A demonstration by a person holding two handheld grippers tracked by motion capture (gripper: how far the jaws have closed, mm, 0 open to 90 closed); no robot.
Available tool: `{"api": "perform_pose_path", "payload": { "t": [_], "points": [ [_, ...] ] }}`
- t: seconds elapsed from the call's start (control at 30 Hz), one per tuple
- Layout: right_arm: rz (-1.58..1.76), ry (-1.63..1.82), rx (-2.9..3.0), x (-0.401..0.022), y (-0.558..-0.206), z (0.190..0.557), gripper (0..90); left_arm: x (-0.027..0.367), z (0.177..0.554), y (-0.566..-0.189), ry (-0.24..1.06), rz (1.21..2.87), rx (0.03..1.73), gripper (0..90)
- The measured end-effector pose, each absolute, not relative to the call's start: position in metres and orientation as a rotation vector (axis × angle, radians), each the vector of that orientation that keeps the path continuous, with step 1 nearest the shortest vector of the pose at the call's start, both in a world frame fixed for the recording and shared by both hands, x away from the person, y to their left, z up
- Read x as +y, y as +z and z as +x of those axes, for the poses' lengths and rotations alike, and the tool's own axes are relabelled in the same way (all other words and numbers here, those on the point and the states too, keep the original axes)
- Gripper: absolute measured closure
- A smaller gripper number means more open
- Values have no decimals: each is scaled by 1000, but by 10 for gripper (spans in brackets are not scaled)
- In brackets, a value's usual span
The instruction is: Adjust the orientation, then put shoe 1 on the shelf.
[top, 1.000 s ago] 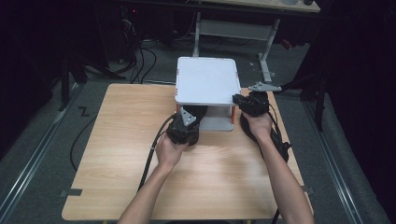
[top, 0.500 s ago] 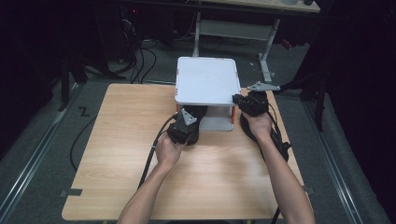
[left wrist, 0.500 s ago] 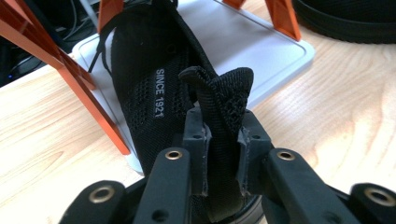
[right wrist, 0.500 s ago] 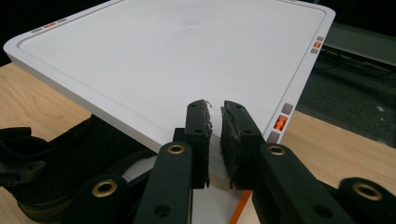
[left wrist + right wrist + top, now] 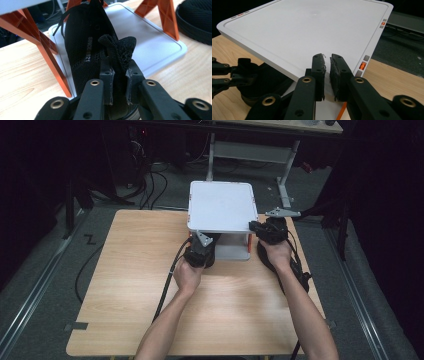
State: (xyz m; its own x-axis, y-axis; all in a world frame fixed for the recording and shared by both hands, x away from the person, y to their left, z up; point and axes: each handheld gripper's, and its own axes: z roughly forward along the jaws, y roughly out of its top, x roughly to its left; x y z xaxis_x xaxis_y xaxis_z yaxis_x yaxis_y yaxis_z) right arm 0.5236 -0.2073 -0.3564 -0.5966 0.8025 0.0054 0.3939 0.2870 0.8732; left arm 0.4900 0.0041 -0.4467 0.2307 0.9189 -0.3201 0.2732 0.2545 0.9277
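On the desk (image 5: 125,285) stands a small white rack (image 5: 222,205) on orange legs (image 5: 51,62). The left gripper (image 5: 119,75) has just been closing its jaws, which now pinch the heel tab of a black shoe (image 5: 85,42) lying on the rack's lower shelf (image 5: 152,47). The right gripper (image 5: 327,68) hovers at the rack's top edge, jaws nearly shut, nothing between them

The black shoe (image 5: 87,50) ahead of the left claw (image 5: 119,82) has its toe hidden under the white shelf's top tray (image 5: 221,205) and its heel cut off below. A second shoe (image 5: 196,20), right of that claw, is cropped by the picture's edge. Whether the right claw (image 5: 327,75) touches the tray rim is unclear.
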Motion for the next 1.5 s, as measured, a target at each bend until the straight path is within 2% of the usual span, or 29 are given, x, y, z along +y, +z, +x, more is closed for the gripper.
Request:
{"api": "perform_pose_path", "payload": {
  "t": [0.4,0.83,1.0,1.27,1.5],
  "points": [
    [1074,1239,2132,-207,-355,524,821,-3,510,-448,722,1256,1338,796],
    [1071,1208,2152,-205,-352,526,822,3,521,-449,698,1175,1378,790],
    [1074,1209,2151,-205,-353,526,822,4,519,-448,689,1192,1365,777],
    [1076,1206,2147,-204,-353,525,822,9,518,-445,641,1181,1356,720],
    [1075,1197,2150,-204,-352,525,821,18,512,-437,619,1176,1348,588]
  ]
}}
